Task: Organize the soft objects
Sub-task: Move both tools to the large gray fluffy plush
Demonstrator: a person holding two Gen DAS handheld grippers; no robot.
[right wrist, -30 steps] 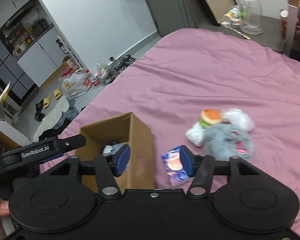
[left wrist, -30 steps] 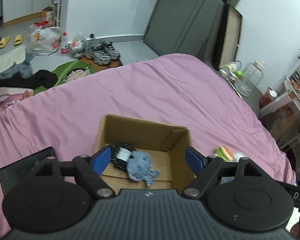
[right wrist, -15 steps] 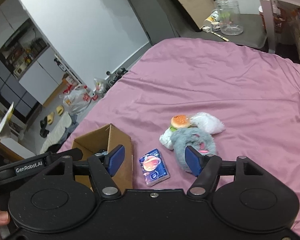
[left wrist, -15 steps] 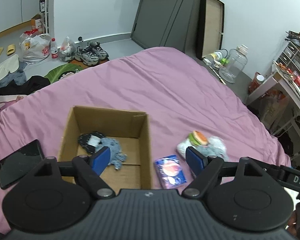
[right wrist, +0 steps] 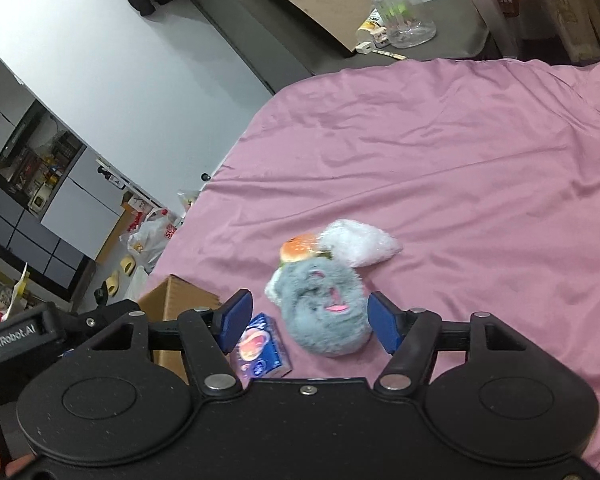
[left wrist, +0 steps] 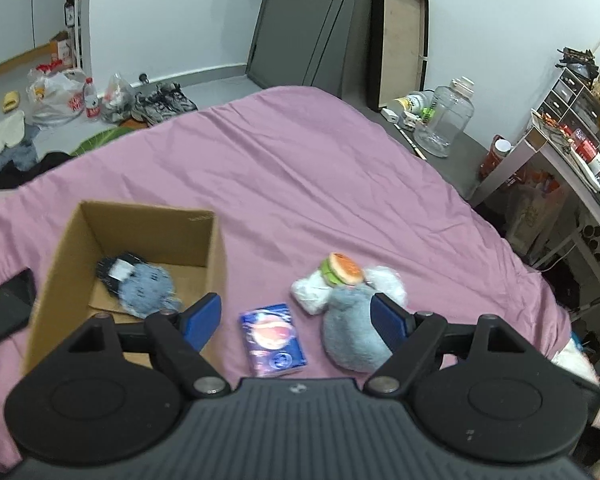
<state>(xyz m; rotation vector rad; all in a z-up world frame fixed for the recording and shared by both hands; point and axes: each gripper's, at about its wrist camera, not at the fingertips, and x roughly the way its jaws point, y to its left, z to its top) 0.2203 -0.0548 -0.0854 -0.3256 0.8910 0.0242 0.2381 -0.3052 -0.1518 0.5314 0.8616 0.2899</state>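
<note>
Two tools hover over the pink bed, and both views have swung away from the cardboard box toward the loose pile beside it. A second ago the left tool looked almost straight down into the box; now the box sits off to its left and the pile lies ahead. I read that as one drop-off finished and the next pick beginning.

Largest of the soft things is the grey plush, lying just right of the box, well apart from its wall. The right tool is spread wide with the plush framed between its blue pads, not yet touching, so this looks like the next thing to go in. The left tool is equally wide and empty.

Behind the plush, touching it, lies a white fluffy item, then the small burger toy resting on top of the heap. Between box and plush lies a flat blue packet.

Inside the box a blue-grey soft piece overlaps a dark one; what they are is hard to make out. A phone left of the box is cut off by the frame, and the pile is slightly motion-blurred.
</note>
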